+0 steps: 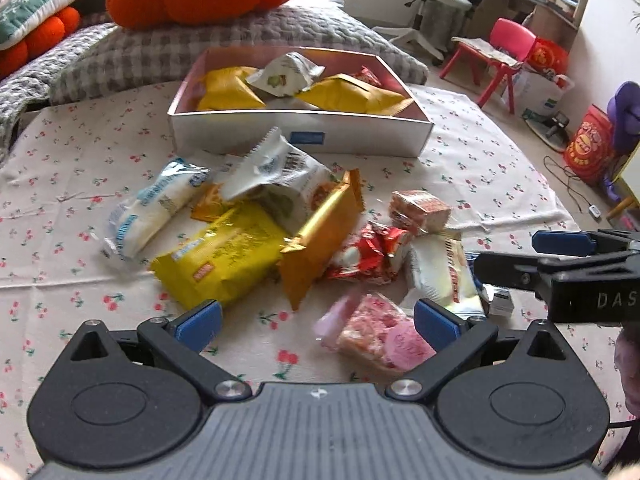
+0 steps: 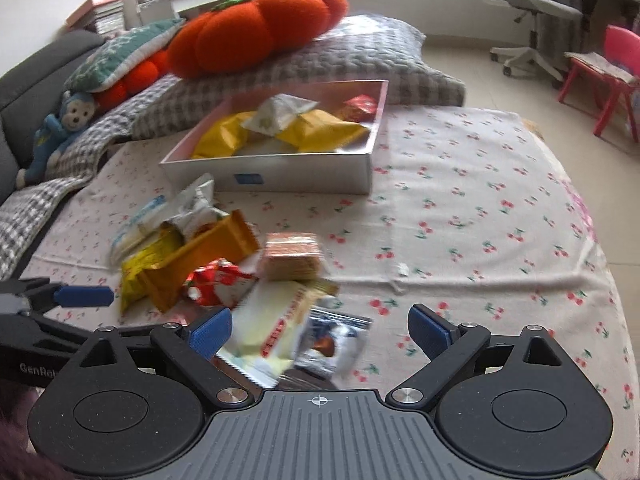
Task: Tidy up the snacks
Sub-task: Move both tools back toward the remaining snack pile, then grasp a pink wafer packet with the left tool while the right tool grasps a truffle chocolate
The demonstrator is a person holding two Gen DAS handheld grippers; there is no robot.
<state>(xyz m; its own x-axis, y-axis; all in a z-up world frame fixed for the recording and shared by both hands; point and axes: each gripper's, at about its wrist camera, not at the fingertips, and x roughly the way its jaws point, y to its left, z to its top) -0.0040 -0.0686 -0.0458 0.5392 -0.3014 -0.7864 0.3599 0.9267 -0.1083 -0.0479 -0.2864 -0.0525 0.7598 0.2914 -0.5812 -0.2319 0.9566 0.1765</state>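
Note:
Several snack packets lie heaped on the cherry-print cloth in front of a white box [image 1: 304, 130] [image 2: 280, 172] that holds more packets. My left gripper [image 1: 318, 322] is open just above the cloth, with a pink-and-orange packet [image 1: 376, 334] beside its right finger and a yellow packet [image 1: 220, 256] beyond its left one. My right gripper [image 2: 320, 330] is open over a pale yellow packet [image 2: 272, 320] and a silver-blue packet [image 2: 336, 344]; nothing is gripped. Each gripper shows at the edge of the other's view, the right gripper [image 1: 560, 252] and the left gripper [image 2: 60, 300].
A grey checked cushion [image 1: 224, 40] with an orange pumpkin pillow [image 2: 256, 28] borders the far side behind the box. A blue monkey toy [image 2: 56, 136] sits at the left. The cloth right of the pile [image 2: 480, 220] is bare. A red child's chair [image 1: 500, 52] and an office chair stand on the floor.

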